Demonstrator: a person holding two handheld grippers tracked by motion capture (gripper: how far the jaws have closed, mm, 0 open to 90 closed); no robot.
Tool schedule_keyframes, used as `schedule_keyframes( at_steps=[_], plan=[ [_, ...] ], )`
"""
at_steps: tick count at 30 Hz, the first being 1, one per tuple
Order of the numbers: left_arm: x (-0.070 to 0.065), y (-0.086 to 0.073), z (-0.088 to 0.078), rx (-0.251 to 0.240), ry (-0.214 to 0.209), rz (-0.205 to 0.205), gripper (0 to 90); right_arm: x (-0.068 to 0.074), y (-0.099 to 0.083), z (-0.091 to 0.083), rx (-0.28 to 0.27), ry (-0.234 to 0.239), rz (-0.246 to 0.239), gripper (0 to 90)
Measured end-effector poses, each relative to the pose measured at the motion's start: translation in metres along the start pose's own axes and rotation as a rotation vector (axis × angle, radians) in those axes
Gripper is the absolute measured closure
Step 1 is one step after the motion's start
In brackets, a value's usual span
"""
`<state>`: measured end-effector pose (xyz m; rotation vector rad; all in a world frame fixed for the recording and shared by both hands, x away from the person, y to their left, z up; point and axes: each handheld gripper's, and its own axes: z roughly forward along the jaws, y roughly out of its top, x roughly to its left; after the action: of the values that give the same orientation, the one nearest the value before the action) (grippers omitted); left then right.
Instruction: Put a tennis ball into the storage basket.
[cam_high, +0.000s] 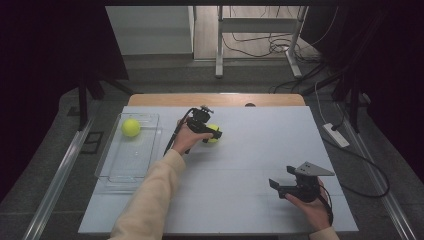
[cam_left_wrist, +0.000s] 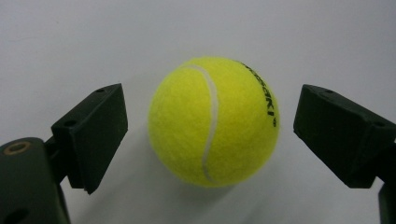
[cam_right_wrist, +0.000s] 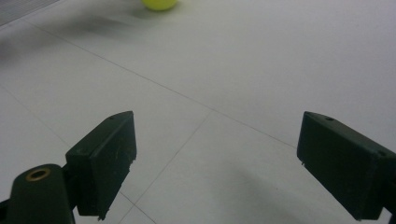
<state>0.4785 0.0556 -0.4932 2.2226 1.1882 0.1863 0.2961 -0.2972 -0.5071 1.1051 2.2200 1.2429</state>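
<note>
The left gripper (cam_left_wrist: 210, 135) straddles a fuzzy yellow tennis ball (cam_left_wrist: 214, 121) mid-table, jaws apart, touching neither side; the right gripper (cam_high: 278, 186) rests near the white table's (cam_high: 260, 150) front, jaws wide; another yellow ball (cam_high: 131, 127) sits in a clear plastic tray (cam_high: 112, 170).

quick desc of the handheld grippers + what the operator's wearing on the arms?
Both grippers are black. The left gripper trails a black cable and has a small knob on top. The right gripper carries a grey three-cornered plate. In the gripper views the jaws are blocky black pads with small holes, and a brass-coloured insert sits by the left jaw. The sleeves are cream.
</note>
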Motion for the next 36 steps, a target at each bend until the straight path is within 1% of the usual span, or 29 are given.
schedule_keyframes(
  at_steps=[7,8,9,10,11,12,17,18,21,26,29,30,36],
  plan=[
    [0.0,-0.001,0.01,0.028,0.004,-0.004,12.2,0.0,0.0,0.0,0.0,-0.002,0.001,12.0],
    [-0.001,-0.001,0.011,0.034,0.008,-0.001,13.8,0.0,0.0,0.0,0.0,-0.002,0.001,12.0],
    [-0.001,-0.002,0.012,0.044,0.029,-0.007,17.2,0.0,0.0,0.0,0.0,-0.002,0.001,12.0],
    [-0.001,-0.002,0.012,0.044,0.029,-0.007,21.9,0.0,0.0,0.0,0.0,-0.002,0.001,12.0],
    [0.0,-0.001,0.012,0.042,0.001,-0.02,21.9,0.0,0.0,0.0,-0.001,-0.003,0.001,12.0],
    [-0.001,-0.001,0.012,0.045,0.009,-0.016,26.2,0.0,0.0,0.0,-0.001,-0.003,0.001,12.0],
    [-0.003,-0.001,0.01,0.056,0.026,-0.005,27.0,0.0,0.0,-0.001,-0.002,-0.004,0.001,12.1],
    [-0.003,-0.001,0.009,0.056,0.024,-0.004,27.1,0.0,0.0,-0.001,-0.002,-0.004,0.001,12.1],
    [-0.003,-0.001,0.006,0.048,0.019,-0.004,27.2,0.0,0.0,-0.001,-0.003,-0.004,0.003,12.1],
    [-0.006,0.0,-0.001,0.036,0.01,0.014,27.2,0.0,0.0,-0.001,-0.005,-0.005,0.0,12.1],
    [-0.008,0.001,-0.009,0.016,-0.004,0.025,27.2,0.0,0.0,-0.001,-0.005,-0.006,0.0,12.1],
    [-0.008,0.001,-0.009,0.016,-0.004,0.025,27.2,0.0,0.0,-0.001,-0.005,-0.006,0.0,12.1],
    [-0.01,0.001,-0.024,-0.016,-0.015,0.038,27.2,0.0,0.0,-0.002,-0.007,-0.011,0.003,12.1]
  ],
)
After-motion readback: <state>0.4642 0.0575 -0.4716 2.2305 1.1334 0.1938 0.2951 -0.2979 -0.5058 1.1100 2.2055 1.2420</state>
